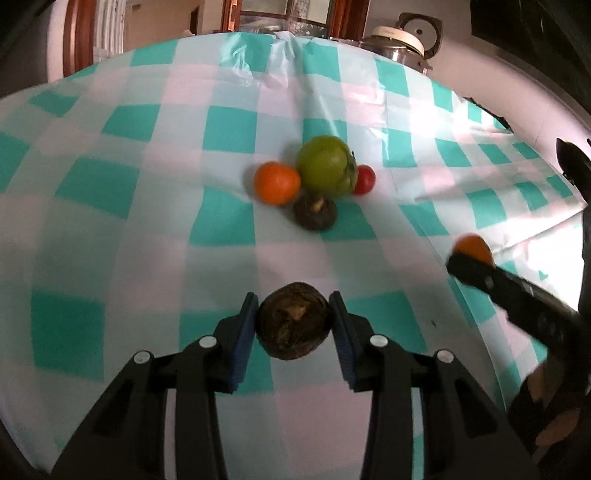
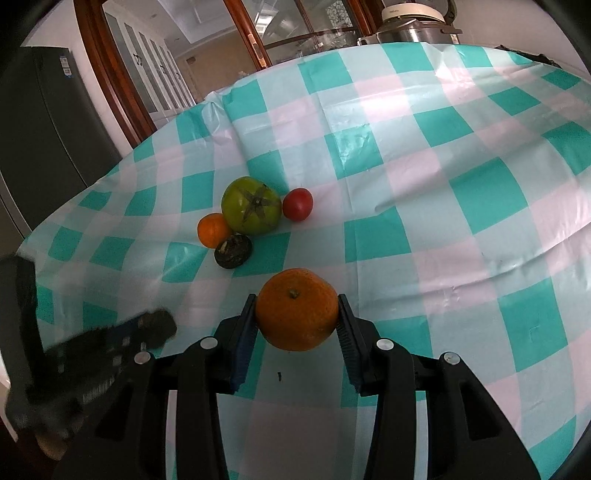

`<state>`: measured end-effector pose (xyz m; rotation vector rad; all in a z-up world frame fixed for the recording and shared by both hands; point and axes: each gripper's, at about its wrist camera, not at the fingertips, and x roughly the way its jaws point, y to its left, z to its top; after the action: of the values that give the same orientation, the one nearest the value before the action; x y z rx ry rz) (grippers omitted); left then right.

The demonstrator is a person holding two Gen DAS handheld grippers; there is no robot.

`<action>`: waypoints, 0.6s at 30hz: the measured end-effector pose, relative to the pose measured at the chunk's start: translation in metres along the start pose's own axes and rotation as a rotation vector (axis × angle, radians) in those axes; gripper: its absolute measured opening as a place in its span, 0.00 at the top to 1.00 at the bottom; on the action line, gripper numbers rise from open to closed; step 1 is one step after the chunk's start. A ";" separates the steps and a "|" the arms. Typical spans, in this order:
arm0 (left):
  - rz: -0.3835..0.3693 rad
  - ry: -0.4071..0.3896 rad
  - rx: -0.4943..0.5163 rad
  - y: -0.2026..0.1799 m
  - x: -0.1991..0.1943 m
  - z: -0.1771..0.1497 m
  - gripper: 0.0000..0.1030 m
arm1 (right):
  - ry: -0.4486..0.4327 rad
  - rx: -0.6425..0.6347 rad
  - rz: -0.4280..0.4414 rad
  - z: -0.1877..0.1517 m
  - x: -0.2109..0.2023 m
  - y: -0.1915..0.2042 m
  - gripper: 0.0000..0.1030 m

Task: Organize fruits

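My left gripper [image 1: 293, 325] is shut on a dark brown round fruit [image 1: 293, 326], held above the checked tablecloth. My right gripper [image 2: 297, 317] is shut on an orange [image 2: 297, 308]; it also shows in the left wrist view [image 1: 474, 248] at the right, blurred. A cluster lies ahead on the cloth: a green tomato [image 1: 325, 165] [image 2: 252, 210], a small orange [image 1: 276, 182] [image 2: 213, 229], a red tomato [image 1: 365, 179] [image 2: 297, 204] and a second dark brown fruit [image 1: 315, 213] [image 2: 233, 252]. The left gripper [image 2: 155, 325] appears blurred at the right wrist view's left.
The table is covered by a teal, pink and white checked plastic cloth [image 1: 147, 206] [image 2: 461, 192]. A metal pot with a white lid [image 1: 400, 42] [image 2: 413, 26] stands at the far edge. Wooden-framed glass doors [image 2: 155, 74] stand behind the table.
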<state>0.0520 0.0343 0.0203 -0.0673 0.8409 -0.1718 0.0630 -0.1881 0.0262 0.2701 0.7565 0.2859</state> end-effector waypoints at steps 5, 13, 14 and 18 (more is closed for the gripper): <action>0.002 -0.032 -0.003 -0.010 -0.001 -0.001 0.61 | 0.000 0.023 0.011 0.001 0.001 -0.004 0.60; 0.016 -0.029 -0.019 -0.004 0.002 -0.003 0.61 | 0.011 0.057 0.058 0.000 0.005 -0.010 0.60; 0.021 -0.034 -0.016 -0.004 0.000 -0.003 0.61 | 0.009 0.059 0.062 0.000 0.004 -0.010 0.60; 0.017 -0.039 -0.021 -0.003 -0.002 -0.004 0.61 | -0.010 0.090 0.073 0.001 0.003 -0.016 0.60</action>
<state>0.0474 0.0317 0.0197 -0.0832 0.8039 -0.1453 0.0681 -0.2025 0.0198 0.3840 0.7519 0.3198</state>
